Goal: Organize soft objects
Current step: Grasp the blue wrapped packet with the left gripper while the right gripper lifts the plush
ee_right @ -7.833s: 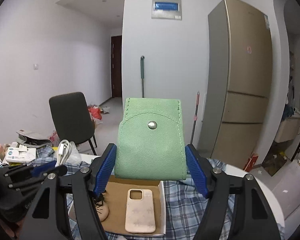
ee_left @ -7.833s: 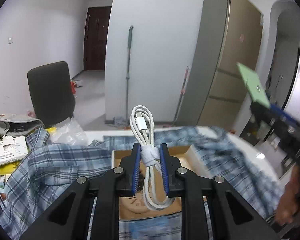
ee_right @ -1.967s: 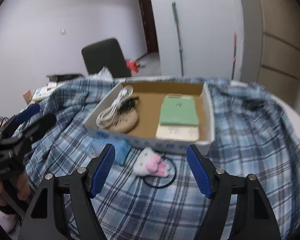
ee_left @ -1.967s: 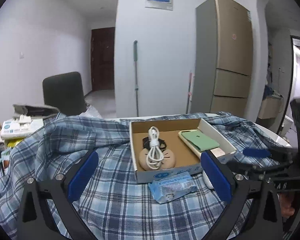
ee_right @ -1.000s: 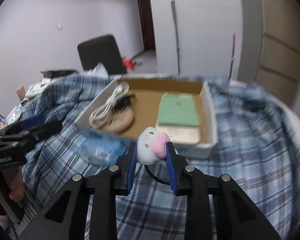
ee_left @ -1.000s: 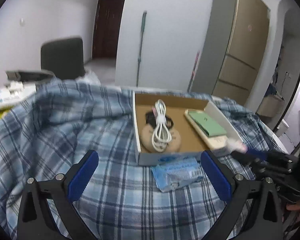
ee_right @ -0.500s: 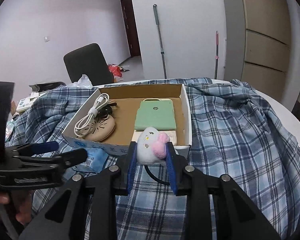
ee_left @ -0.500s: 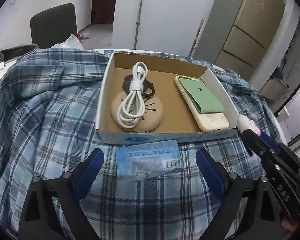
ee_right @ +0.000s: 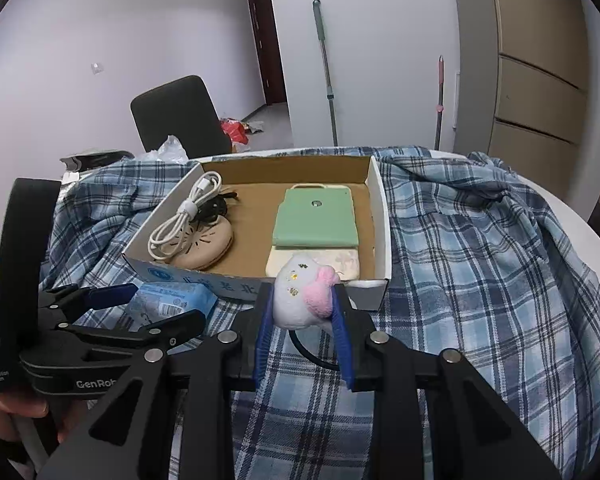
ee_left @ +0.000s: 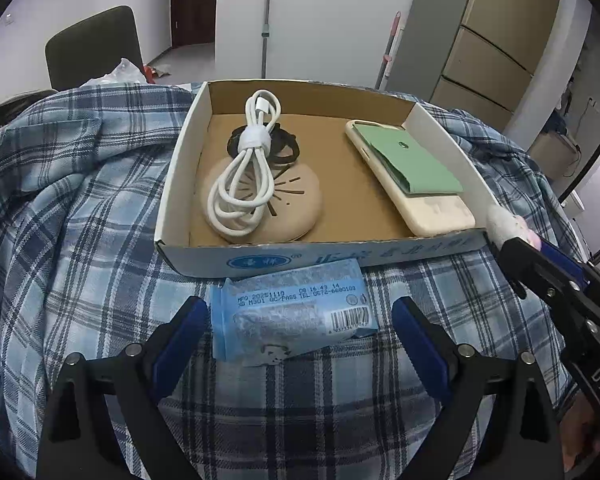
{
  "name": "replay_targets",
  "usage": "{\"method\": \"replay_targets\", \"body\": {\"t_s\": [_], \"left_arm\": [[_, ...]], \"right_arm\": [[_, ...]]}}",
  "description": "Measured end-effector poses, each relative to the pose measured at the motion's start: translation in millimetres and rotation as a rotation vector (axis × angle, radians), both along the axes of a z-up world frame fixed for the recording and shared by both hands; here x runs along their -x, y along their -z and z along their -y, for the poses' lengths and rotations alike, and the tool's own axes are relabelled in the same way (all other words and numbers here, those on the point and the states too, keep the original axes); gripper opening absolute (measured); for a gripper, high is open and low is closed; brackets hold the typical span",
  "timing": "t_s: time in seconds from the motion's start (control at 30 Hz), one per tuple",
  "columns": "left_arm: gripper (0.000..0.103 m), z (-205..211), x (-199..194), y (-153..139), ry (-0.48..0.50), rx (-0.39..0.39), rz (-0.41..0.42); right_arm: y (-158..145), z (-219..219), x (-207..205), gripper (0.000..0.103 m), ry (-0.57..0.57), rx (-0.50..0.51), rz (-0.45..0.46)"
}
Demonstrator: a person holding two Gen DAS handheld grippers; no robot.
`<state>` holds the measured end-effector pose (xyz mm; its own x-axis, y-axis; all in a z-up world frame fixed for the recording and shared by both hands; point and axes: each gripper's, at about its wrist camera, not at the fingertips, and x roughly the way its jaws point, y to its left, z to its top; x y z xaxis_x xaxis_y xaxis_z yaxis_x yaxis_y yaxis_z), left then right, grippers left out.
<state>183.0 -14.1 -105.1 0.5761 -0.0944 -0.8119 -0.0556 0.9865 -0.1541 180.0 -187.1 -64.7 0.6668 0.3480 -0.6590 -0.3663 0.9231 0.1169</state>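
Gripping: right gripper (ee_right: 303,334) clamps one plush toy (ee_right: 302,298), white with pink bow, before the box (ee_left: 440,246).
Left gripper (ee_left: 300,334): spread wide around one blue packet (ee_left: 292,314).
Box holds: one cable (ee_left: 242,172), one phone (ee_left: 410,178), one green pouch (ee_left: 414,162).

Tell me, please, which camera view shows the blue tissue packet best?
The left wrist view: the blue tissue packet lies whole between the open left tongs, its print and barcode showing. In the right wrist view, the packet is partly hidden behind the left tongs.
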Motion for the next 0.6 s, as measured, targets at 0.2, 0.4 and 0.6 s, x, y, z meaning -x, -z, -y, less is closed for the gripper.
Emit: {"method": "replay_targets", "body": {"t_s": [0.2, 0.4, 0.6], "left_arm": [[0.080, 4.6, -3.4, 3.1, 0.007, -0.008, -0.007], [0.075, 1.0, 13.7, -13.3, 0.000, -0.004, 0.096], [0.075, 7.8, 45.2, -44.3, 0.023, -0.032, 0.309]], "right_arm": [[3.1, -1.2, -1.5, 0.027, 0.011, 0.010, -0.004], [-1.2, -0.8, 3.5, 0.027, -0.006, 0.001, 0.027], [-17.9, 7.6, 14.2, 0.027, 0.024, -0.041, 0.147]]}}
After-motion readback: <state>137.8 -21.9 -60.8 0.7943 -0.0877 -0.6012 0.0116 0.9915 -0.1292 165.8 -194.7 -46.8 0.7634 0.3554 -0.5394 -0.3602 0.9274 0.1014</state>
